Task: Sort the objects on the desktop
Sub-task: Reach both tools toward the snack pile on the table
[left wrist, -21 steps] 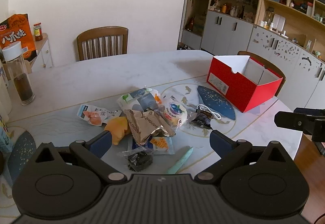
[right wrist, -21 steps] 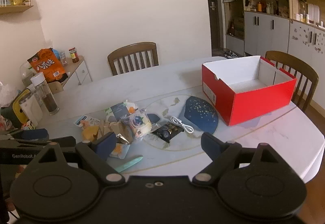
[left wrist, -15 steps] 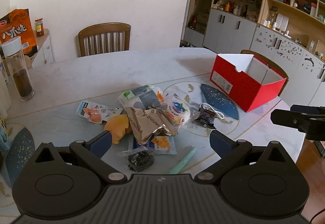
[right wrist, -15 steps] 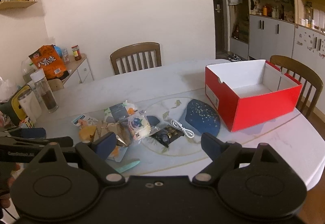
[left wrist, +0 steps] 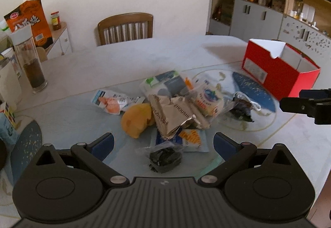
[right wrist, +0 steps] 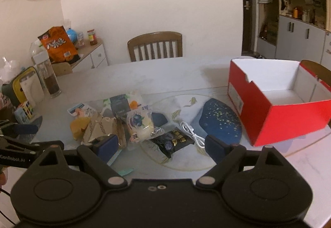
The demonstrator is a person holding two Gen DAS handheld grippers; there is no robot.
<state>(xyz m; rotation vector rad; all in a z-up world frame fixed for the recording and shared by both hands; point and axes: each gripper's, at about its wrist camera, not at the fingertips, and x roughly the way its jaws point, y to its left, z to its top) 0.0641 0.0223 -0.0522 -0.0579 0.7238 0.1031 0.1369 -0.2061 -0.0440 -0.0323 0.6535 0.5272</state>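
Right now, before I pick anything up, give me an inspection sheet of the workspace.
Surface: pale marble-look table, with blue speckled patches and fish motifs in its pattern.
Job's things: snack packets heaped mid-table, among them a blueberry bun packet, a tan crumpled wrapper, a black packet and a small dark wrapped sweet; a yellow piece lies beside the heap. Red box at the right, open, nothing seen inside.
Clutter: glass bottle, orange snack bag.
Grippers: left gripper open, over the sweet; right gripper open, over the black packet. Neither holds anything.
Cables: white cable, loose beside the black packet.
Surroundings: wooden chair, grey cabinets.
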